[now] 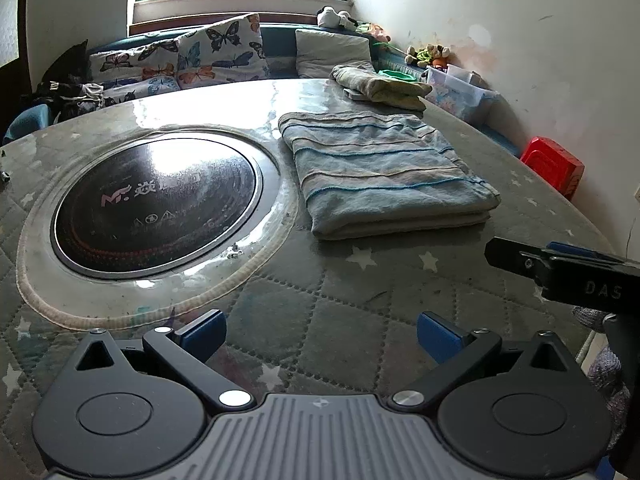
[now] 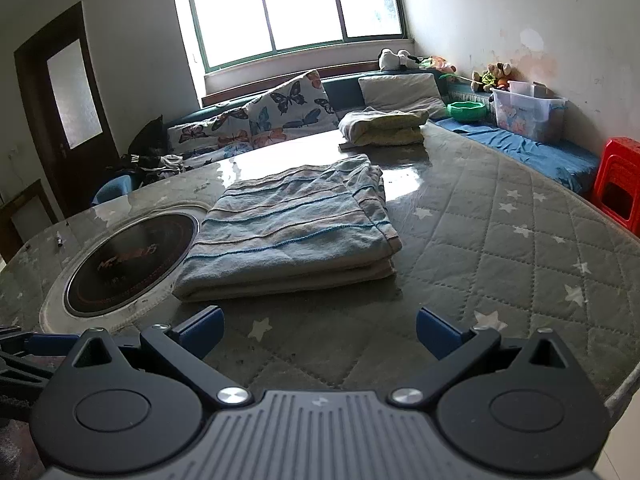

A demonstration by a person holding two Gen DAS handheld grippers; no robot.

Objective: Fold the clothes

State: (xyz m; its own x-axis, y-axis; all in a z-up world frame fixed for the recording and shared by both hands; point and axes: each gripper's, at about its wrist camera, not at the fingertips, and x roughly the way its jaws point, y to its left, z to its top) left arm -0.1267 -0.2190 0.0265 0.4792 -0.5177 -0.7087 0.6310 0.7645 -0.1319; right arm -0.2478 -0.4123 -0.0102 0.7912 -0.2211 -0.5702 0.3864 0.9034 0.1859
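My jaws stand spread on both tools, holding nothing: the left gripper (image 1: 321,334) hangs over bare quilted cover near my edge of the worktop (image 1: 344,320), and the right gripper (image 2: 320,332) does the same just beside it. The striped blue garment (image 2: 292,228) lies folded flat in a thick stack ahead of me, apart from both tools, its left edge just beside the round black cooktop (image 1: 156,204) set in the worktop. A second folded bundle, yellowish-green (image 2: 384,126), sits at the far edge, well apart from the striped one.
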